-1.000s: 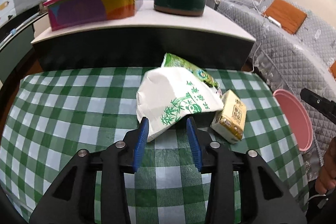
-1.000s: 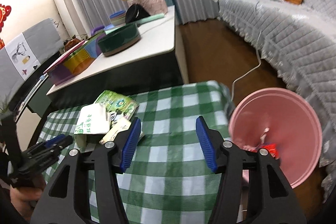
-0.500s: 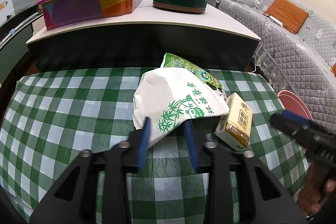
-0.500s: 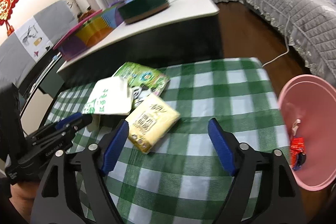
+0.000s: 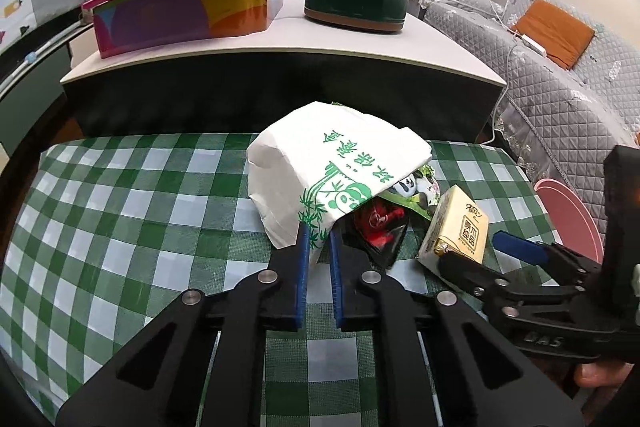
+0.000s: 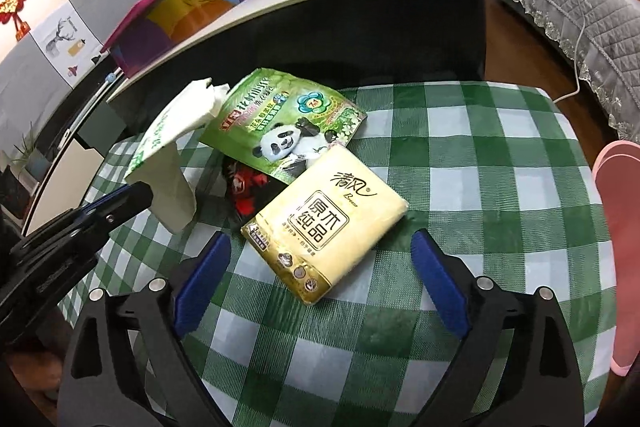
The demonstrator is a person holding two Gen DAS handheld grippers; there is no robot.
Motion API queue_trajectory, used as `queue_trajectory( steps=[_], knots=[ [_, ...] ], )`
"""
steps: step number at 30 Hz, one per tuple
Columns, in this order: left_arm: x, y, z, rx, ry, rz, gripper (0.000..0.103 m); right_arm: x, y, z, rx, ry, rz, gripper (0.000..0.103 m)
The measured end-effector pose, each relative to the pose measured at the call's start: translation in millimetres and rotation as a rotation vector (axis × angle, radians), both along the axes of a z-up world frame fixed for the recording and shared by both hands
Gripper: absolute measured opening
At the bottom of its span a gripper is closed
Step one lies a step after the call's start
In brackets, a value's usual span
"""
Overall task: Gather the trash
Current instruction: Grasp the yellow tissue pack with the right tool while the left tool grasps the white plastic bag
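The left gripper (image 5: 319, 241) is pinching the near lower edge of the white paper bag (image 5: 328, 171), its blue pads drawn narrow with the paper between them. The bag is standing lifted and tented over the pile, apparently so that what lies beneath can be reached. In the right wrist view the same bag (image 6: 166, 151) is hanging from those fingers near the left edge of the table.

The right gripper (image 6: 320, 259) is hovering with its jaws spread wide and holding nothing. It is lined up on the yellow tissue pack (image 6: 326, 223), which is lying flat between its fingertips near the middle of the green checked tablecloth (image 6: 480, 167). Judged from this alignment, the pack is the next item to be taken.

Just behind the pack, the green panda wrapper (image 6: 286, 125) is lying partly over a red and black wrapper (image 6: 246, 187), both touching the pack's far side. The whole pile is sitting toward the far edge of the table, against the dark cabinet.

The pink bin (image 6: 618, 247) is standing off the right edge of the table, evidently placed for short transfers. Four pieces of trash are not yet in it.
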State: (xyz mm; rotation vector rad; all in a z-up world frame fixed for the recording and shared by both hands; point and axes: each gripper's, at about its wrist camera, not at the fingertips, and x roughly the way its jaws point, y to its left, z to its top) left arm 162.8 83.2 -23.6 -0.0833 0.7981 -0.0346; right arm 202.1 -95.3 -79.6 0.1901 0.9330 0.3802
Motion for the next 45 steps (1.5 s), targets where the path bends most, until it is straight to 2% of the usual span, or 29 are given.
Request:
queue_trajectory(
  steps=[15,17,20,26,34,45],
  knots=[
    [-1.2,0.0,1.0,0.009,0.005,-0.003,0.009,11.2,12.1,-5.9,-0.102,0.014,-0.034,0.088],
    [-1.6,0.2,1.4,0.008,0.005,-0.003,0.008,9.5,9.5,-5.3,-0.104,0.013,-0.045,0.083],
    [-1.1,0.1,0.9,0.008,0.005,-0.004,0.008,9.0,1.7,-4.5,-0.088,0.019,-0.057,0.067],
    [-4.8,-0.2,4.9,0.012,-0.004,-0.010,0.007,4.7,-9.7,-1.4,-0.075,0.024,-0.057,0.057],
    [-7.9,-5.3,10.8,0.025,-0.021,-0.025,0.006,-8.3,-23.7,12.6,-0.077,-0.009,-0.064,0.053],
    [-19.9,-14.3,24.4,0.039,-0.061,-0.045,0.005,-37.3,-41.4,53.2,-0.114,-0.111,-0.068,0.053]
  ],
)
